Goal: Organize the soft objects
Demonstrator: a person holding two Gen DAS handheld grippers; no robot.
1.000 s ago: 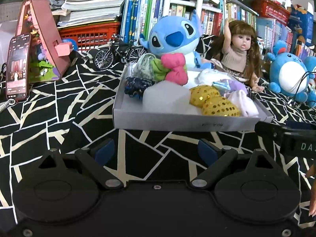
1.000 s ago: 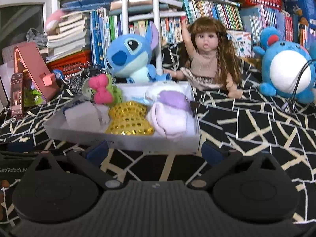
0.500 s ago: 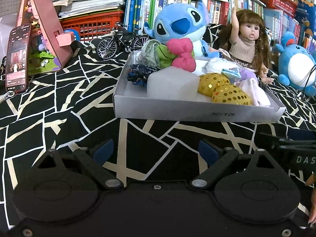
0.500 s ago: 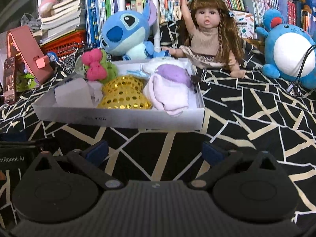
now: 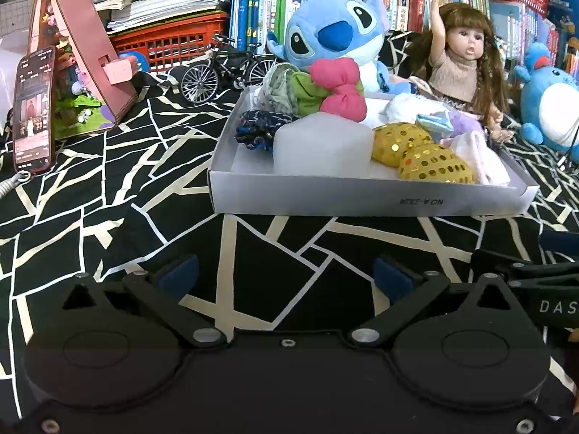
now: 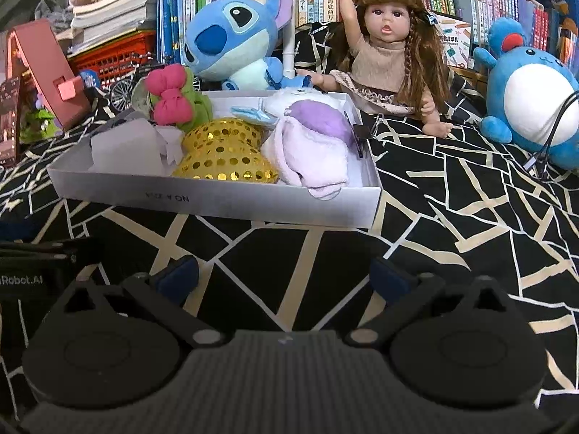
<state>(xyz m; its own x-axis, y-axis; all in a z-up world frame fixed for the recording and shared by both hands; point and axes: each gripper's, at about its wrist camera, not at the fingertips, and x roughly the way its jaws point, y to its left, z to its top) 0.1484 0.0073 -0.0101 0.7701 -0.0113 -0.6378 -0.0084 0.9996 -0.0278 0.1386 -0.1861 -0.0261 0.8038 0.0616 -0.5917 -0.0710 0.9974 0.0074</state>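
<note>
We are viewing soft items packed in a white box [image 5: 362, 200]: pink bow [image 5: 338, 88], green cloth [image 5: 307, 94], gold sequin pouches [image 5: 419, 152], lilac plush [image 6: 311, 144], white block [image 5: 322, 144]. The box is sitting ahead of both grippers, untouched. Left gripper [image 5: 286, 276] jaws have just been opening, nothing between them; right gripper [image 6: 284, 275] jaws are standing apart, empty.

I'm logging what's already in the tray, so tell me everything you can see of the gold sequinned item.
The gold sequinned item is a soft, padded-looking piece of yellow fabric covered in round shiny gold sequins. It shows as two rounded lobes, one behind the other. It lies inside the white tray, near the front wall. A lilac plush presses against one side and a translucent white block sits against the other. Its underside is hidden.
</note>
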